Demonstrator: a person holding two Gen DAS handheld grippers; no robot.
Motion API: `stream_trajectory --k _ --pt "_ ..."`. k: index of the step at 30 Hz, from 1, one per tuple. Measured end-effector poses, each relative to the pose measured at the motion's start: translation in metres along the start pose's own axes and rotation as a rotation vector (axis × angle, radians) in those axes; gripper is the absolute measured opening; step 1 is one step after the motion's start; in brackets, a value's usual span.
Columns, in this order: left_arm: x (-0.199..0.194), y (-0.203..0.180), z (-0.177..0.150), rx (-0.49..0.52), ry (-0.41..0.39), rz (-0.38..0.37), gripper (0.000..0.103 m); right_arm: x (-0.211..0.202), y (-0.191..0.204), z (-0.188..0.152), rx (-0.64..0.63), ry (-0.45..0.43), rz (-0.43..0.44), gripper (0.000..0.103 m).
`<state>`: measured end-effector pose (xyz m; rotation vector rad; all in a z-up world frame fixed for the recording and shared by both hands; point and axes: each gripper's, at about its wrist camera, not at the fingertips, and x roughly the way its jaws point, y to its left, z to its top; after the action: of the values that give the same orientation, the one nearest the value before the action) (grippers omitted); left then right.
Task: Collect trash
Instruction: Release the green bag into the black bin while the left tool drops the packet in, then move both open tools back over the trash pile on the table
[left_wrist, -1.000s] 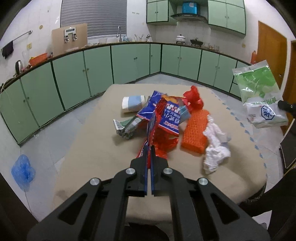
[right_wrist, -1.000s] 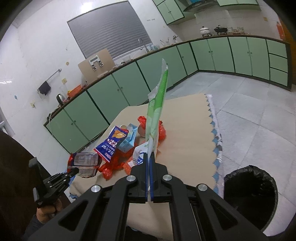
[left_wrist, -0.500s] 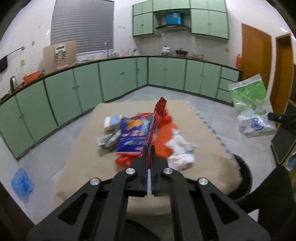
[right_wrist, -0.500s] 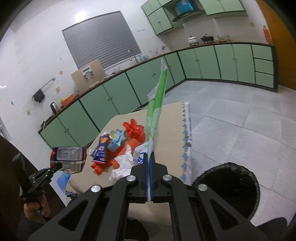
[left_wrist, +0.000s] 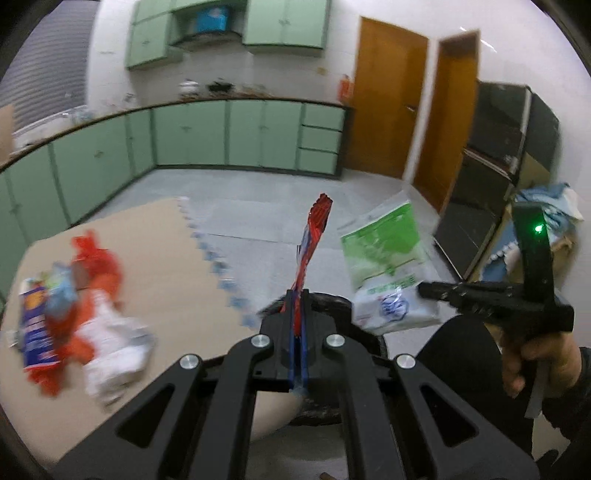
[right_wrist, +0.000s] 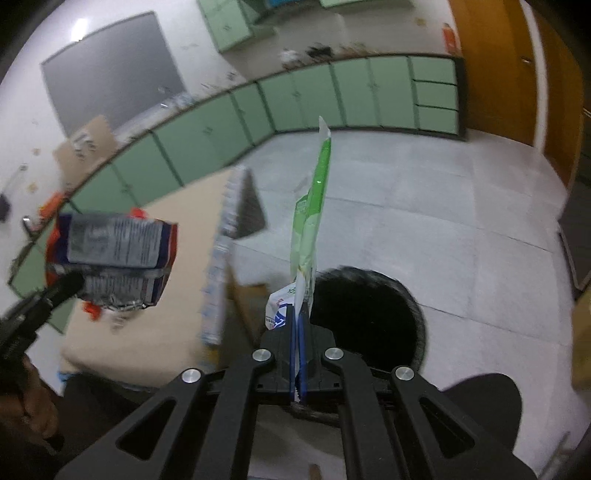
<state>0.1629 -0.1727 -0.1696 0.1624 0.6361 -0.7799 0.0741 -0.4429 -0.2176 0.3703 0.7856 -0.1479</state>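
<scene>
Your left claw (left_wrist: 297, 295) is clamped on the red snack wrapper (left_wrist: 312, 236), pinched at its lower edge so it stands up edge-on. Your right claw (right_wrist: 298, 314) is clamped on the green-and-white bag (right_wrist: 314, 214), also by its bottom corner. Both hang near the black-lined bin (right_wrist: 369, 314), which sits on the floor just beside the desk (left_wrist: 155, 236); the bag looks over the bin mouth, the wrapper near its rim.

Handling, as a judgement: both are thin film, very light, floppy, a bit slick. An edge pinch is enough, and they will likely flutter when released, so let go low over the opening.

More trash waits in the pile (left_wrist: 74, 295) on the desk: a blue packet (left_wrist: 33, 325), crumpled white tissue (left_wrist: 110, 332), red and orange bits. All soft; take folds or corners.

In the way: the fringed edge of the desk cover (right_wrist: 218, 280) hangs close to the bin, and the two claws are close together. The frames are blurred, so fine detail is unclear.
</scene>
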Motion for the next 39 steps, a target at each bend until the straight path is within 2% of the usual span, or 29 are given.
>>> stream_trajectory --k 3,9,10,11,12,13,14,15,18,21,22,23,24,25,27,29,31,36,39 --pt "0.042 -0.014 0.003 -0.003 0.047 -0.044 0.001 0.022 -0.012 -0.001 0.019 0.040 -0.029 0.002" --pt "0.120 -0.031 -0.008 0.014 0.145 -0.051 0.002 0.075 -0.031 0.005 0.048 0.117 -0.067 0.002" --pt "0.125 -0.028 -0.010 0.011 0.155 -0.053 0.005 0.082 -0.033 0.005 0.048 0.128 -0.078 0.003" --pt "0.131 -0.026 -0.013 0.006 0.164 -0.051 0.006 0.091 -0.036 0.005 0.055 0.144 -0.084 0.007" --pt "0.145 -0.026 -0.016 0.002 0.176 -0.040 0.012 0.097 -0.038 0.004 0.061 0.156 -0.091 0.009" --pt "0.151 -0.024 -0.018 0.003 0.187 -0.037 0.029 0.103 -0.041 0.005 0.064 0.164 -0.104 0.019" --pt "0.156 -0.025 -0.019 0.006 0.194 -0.033 0.037 0.105 -0.041 0.006 0.063 0.162 -0.116 0.032" --pt "0.164 -0.024 -0.022 0.014 0.201 -0.017 0.041 0.104 -0.043 0.005 0.063 0.156 -0.124 0.036" --pt "0.168 -0.017 -0.022 0.013 0.214 -0.013 0.040 0.100 -0.045 0.002 0.068 0.150 -0.129 0.037" --pt "0.147 -0.008 -0.017 0.005 0.178 0.006 0.042 0.089 -0.048 0.002 0.078 0.139 -0.133 0.037" --pt "0.139 -0.005 -0.016 0.004 0.163 0.018 0.048 0.081 -0.046 0.002 0.071 0.127 -0.131 0.041" --pt "0.126 0.000 -0.014 -0.002 0.141 0.042 0.052 0.079 -0.044 0.005 0.065 0.118 -0.134 0.050" --pt "0.118 0.004 -0.012 -0.007 0.125 0.060 0.062 0.074 -0.041 0.007 0.056 0.103 -0.144 0.055" --pt "0.102 0.010 -0.011 -0.020 0.098 0.087 0.069 0.064 -0.034 0.008 0.041 0.078 -0.150 0.067" --pt "0.073 0.020 -0.012 -0.043 0.057 0.135 0.072 0.053 -0.024 0.012 0.027 0.044 -0.145 0.078" --pt "0.044 0.031 -0.016 -0.067 0.024 0.193 0.078 0.036 -0.007 0.015 0.012 -0.008 -0.112 0.094" --pt "0.011 0.044 -0.023 -0.093 -0.014 0.263 0.087 0.024 0.012 0.018 -0.026 -0.046 -0.070 0.096" --pt "-0.072 0.082 -0.047 -0.166 -0.089 0.453 0.089 0.011 0.085 0.017 -0.157 -0.090 0.086 0.093" --pt "-0.114 0.100 -0.057 -0.182 -0.134 0.562 0.090 0.011 0.129 0.012 -0.237 -0.100 0.156 0.088"
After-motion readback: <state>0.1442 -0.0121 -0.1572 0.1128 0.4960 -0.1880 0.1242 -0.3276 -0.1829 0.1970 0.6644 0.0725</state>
